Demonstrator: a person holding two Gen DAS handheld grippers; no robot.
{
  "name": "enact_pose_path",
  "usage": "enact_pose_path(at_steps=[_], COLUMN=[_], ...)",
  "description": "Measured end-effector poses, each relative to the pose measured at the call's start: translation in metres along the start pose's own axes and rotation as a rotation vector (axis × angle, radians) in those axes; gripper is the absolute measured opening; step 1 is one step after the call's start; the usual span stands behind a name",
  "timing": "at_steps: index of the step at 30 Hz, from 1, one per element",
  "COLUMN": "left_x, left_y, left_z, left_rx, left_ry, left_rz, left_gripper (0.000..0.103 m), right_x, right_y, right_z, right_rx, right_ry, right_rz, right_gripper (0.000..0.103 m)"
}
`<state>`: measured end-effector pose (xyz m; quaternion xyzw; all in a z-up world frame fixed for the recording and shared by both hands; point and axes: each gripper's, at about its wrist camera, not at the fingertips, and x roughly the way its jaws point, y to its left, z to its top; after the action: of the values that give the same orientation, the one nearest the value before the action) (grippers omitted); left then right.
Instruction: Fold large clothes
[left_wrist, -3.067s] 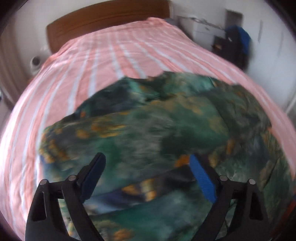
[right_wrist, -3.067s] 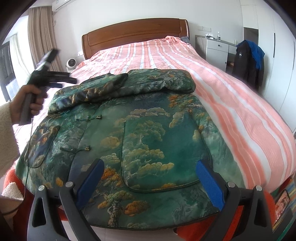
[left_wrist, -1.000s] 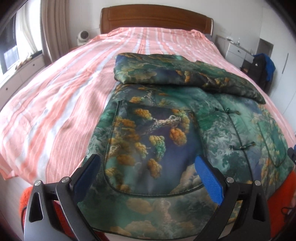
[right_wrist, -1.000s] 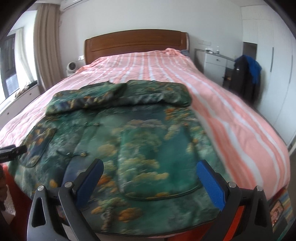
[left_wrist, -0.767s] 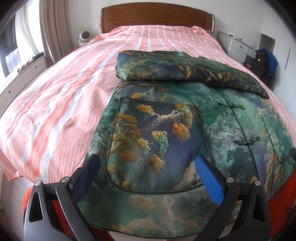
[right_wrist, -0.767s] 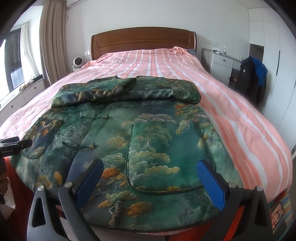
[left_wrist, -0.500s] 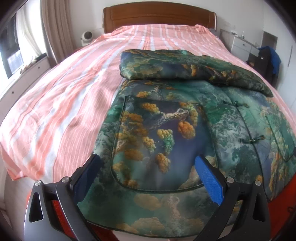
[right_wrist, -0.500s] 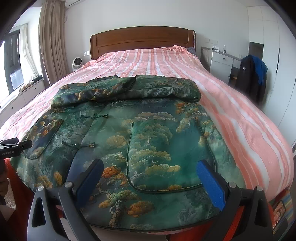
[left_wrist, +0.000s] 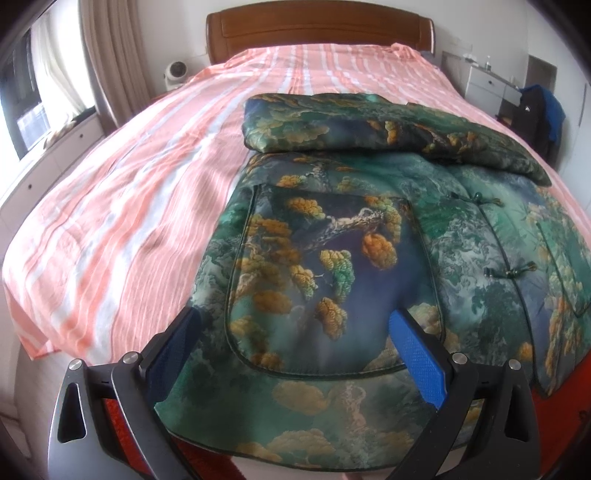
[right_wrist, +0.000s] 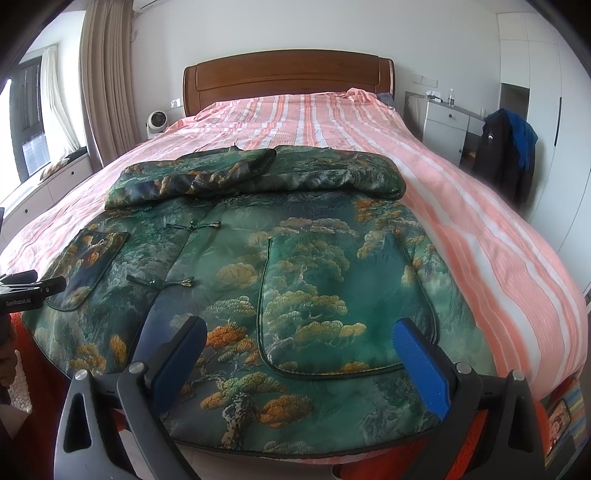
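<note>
Lying on the bed (right_wrist: 480, 206), the jacket (right_wrist: 295, 280) seems sleeve-folded only; both grippers (left_wrist: 295, 347) (right_wrist: 299, 358) gape empty, hem fold left.

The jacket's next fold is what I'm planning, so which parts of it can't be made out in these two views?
- Jacket hem: in both wrist views it drops over the bed edge, behind the open left gripper and open right gripper.
- Collar: covered by the folded sleeves.
- Underside and back: hidden against the bedspread.
- Red fabric below the hem: mostly hidden; what it is cannot be told.
</note>
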<state>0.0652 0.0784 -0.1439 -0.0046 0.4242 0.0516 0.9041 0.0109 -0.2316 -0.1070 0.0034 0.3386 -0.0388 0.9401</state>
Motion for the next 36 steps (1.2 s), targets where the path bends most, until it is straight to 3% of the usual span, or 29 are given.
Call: enact_pose_path(at_steps=[9, 12, 15, 17, 19, 21, 23, 24, 25, 27, 28, 29, 30, 33, 36], left_x=[-0.005, -0.006, 0.008, 0.024, 0.043, 0.054, 0.051, 0.049, 0.046, 0.041, 0.039, 0.037, 0.035, 0.018, -0.003], left_y=[0.013, 0.048, 0.084, 0.096, 0.097, 0.087, 0.073, 0.069, 0.066, 0.06, 0.058, 0.058, 0.059, 0.067, 0.072], left_z=[0.007, 0.017, 0.02, 0.017, 0.008, 0.001, -0.001, -0.001, -0.001, -0.001, -0.002, -0.002, 0.0, 0.002, -0.009], left_rx=[0.007, -0.053, -0.131, -0.168, -0.18, -0.14, -0.069, -0.058, -0.056, -0.041, -0.02, -0.009, -0.018, -0.044, -0.015], left_ry=[-0.014, -0.016, 0.048, 0.131, 0.235, 0.281, 0.268, 0.267, 0.273, 0.286, 0.285, 0.289, 0.292, 0.288, 0.288], left_rz=[0.03, 0.008, -0.066, -0.163, -0.278, -0.307, -0.292, -0.307, -0.337, -0.348, -0.336, -0.335, -0.344, -0.378, -0.39], left_gripper=[0.102, 0.102, 0.102, 0.102, 0.102, 0.102, 0.101, 0.098, 0.093, 0.063, 0.053, 0.036, 0.024, 0.016, 0.015], right_x=[0.001, -0.012, -0.021, -0.011, 0.007, 0.033, 0.056, 0.065, 0.072, 0.08, 0.08, 0.078, 0.076, 0.068, 0.049], right_y=[-0.006, -0.034, -0.082, -0.123, -0.152, -0.174, -0.181, -0.18, -0.179, -0.168, -0.159, -0.151, -0.144, -0.132, -0.125], right_z=[0.004, 0.021, 0.038, 0.045, 0.045, 0.039, 0.03, 0.026, 0.022, 0.02, 0.021, 0.025, 0.03, 0.045, 0.052], right_rx=[0.004, 0.018, 0.055, 0.113, 0.176, 0.239, 0.255, 0.255, 0.259, 0.264, 0.231, 0.183, 0.15, 0.119, 0.093], right_ry=[0.006, -0.037, -0.046, 0.031, 0.133, 0.242, 0.325, 0.352, 0.381, 0.43, 0.446, 0.451, 0.453, 0.45, 0.447], right_rz=[-0.007, -0.036, -0.088, -0.073, 0.008, 0.152, 0.224, 0.242, 0.273, 0.356, 0.361, 0.351, 0.347, 0.336, 0.354], right_gripper=[0.1, 0.1, 0.1, 0.1, 0.1, 0.1, 0.099, 0.095, 0.078, 0.053, 0.048, 0.042, 0.025, 0.017, 0.015])
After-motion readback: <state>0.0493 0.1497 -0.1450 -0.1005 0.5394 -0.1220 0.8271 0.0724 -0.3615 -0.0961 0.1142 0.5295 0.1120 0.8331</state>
